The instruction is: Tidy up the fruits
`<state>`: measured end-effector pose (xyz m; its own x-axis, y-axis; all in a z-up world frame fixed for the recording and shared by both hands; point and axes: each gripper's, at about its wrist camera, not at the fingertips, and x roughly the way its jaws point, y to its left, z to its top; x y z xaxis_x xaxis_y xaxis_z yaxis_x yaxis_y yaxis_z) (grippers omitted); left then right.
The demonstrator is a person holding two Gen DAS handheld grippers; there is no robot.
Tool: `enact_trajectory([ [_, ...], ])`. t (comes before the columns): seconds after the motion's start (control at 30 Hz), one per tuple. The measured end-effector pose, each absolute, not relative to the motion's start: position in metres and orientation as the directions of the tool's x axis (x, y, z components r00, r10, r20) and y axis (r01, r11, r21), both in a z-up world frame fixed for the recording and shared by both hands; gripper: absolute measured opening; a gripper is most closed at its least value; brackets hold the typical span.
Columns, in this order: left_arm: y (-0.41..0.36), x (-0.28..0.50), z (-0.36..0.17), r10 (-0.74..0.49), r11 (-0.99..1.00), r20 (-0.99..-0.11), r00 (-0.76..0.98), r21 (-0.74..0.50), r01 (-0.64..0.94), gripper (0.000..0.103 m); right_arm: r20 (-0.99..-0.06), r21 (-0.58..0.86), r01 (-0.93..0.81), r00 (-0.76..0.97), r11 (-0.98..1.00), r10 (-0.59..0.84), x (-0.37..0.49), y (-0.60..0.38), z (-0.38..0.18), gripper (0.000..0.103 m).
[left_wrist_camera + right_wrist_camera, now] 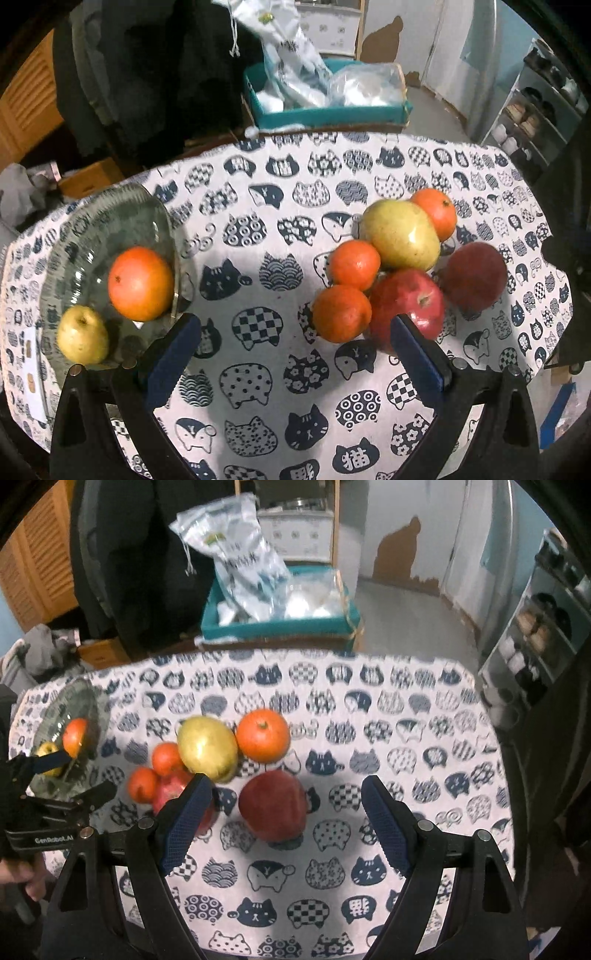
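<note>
A glass plate (92, 221) at the table's left holds an orange (140, 282) and a small yellow-green apple (83, 334). To the right lies a fruit pile: a large yellow-green pear (400, 234), three mandarins (341, 314), a red apple (408, 302) and a dark red apple (476, 275). My left gripper (295, 332) is open and empty above the cloth between plate and pile. My right gripper (286, 801) is open, its jaws either side of the dark red apple (273, 805), not touching. The pear (207, 747) and a mandarin (263, 734) lie beyond.
The table carries a cat-print cloth (280, 369). Behind it stands a teal box (325, 110) with plastic bags. A shoe rack (535, 110) is at the right. The left gripper shows in the right wrist view (70, 775) by the plate (70, 716).
</note>
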<state>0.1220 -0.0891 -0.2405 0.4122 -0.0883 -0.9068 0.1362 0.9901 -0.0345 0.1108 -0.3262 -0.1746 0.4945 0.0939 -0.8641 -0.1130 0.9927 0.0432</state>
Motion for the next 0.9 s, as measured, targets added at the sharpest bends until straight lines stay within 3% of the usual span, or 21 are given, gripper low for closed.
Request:
enact_trajectory([
  [0.43, -0.094, 0.132, -0.273, -0.108, 0.986, -0.929, 0.355, -0.055, 0.157, 0.102, -0.925, 0.059, -0.106, 0.369, 0.993, 0.094, 0.127, -0.323, -0.234, 0.083],
  [0.9, -0.094, 0.143, -0.289, -0.175, 0.977, -0.933, 0.316, -0.125, 0.172, 0.093, -0.938, 0.141, -0.095, 0.305, 0.986, 0.163, 0.139, -0.324, -0.261, 0.083],
])
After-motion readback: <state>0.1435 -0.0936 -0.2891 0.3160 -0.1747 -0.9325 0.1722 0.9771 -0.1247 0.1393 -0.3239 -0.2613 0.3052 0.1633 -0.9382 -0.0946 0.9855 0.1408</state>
